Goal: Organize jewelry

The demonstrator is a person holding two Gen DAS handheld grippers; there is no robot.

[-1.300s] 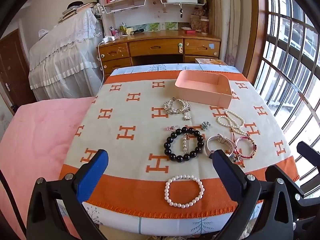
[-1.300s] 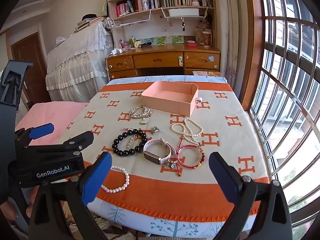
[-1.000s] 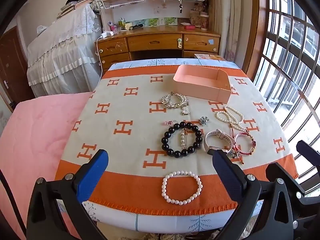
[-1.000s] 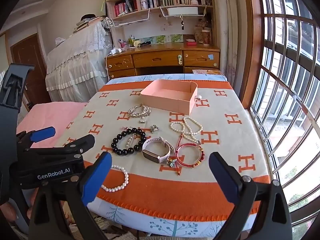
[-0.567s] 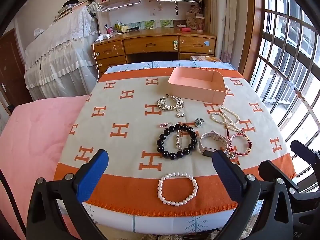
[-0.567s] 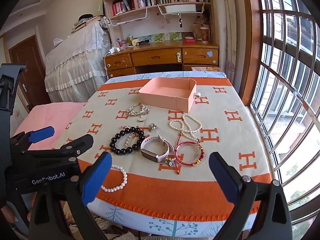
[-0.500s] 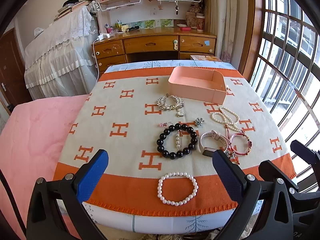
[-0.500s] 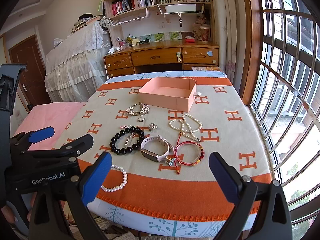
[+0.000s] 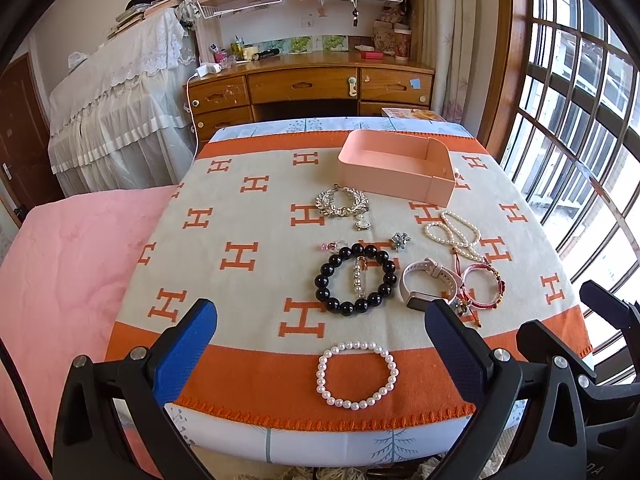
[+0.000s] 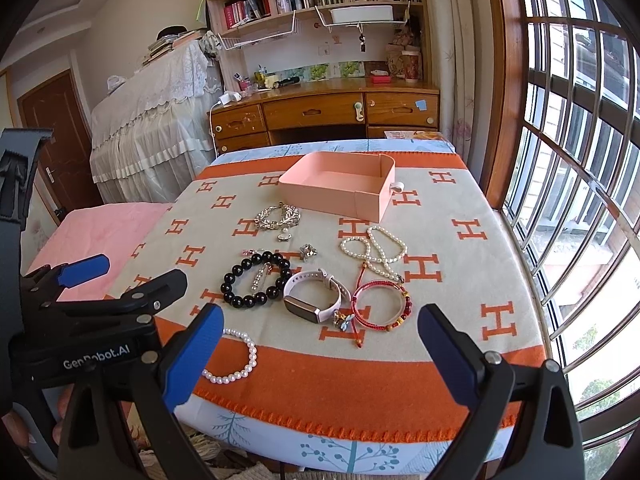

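Observation:
Jewelry lies on a cream and orange patterned cloth (image 9: pixel 240 216). A white pearl bracelet (image 9: pixel 357 374) lies nearest, then a black bead bracelet (image 9: pixel 357 278), a pink watch (image 9: pixel 429 286), a red cord bracelet (image 9: pixel 483 286), a pearl strand (image 9: pixel 454 234) and a silver leaf piece (image 9: pixel 343 206). An empty pink box (image 9: pixel 396 166) stands at the far side. My left gripper (image 9: pixel 320 344) is open and empty, held back from the table's near edge. My right gripper (image 10: pixel 320 344) is open and empty, to its right; the left gripper shows there (image 10: pixel 100 300).
A pink bed cover (image 9: pixel 68 264) lies left of the table. A wooden desk (image 9: pixel 312 88) and a bookshelf stand behind it. A barred window (image 9: pixel 580 152) runs along the right. Small charms (image 9: pixel 401 240) lie among the bracelets.
Both grippers have drawn back a little from the table and the view has shifted slightly. The jaws stay open. No jewelry has moved.

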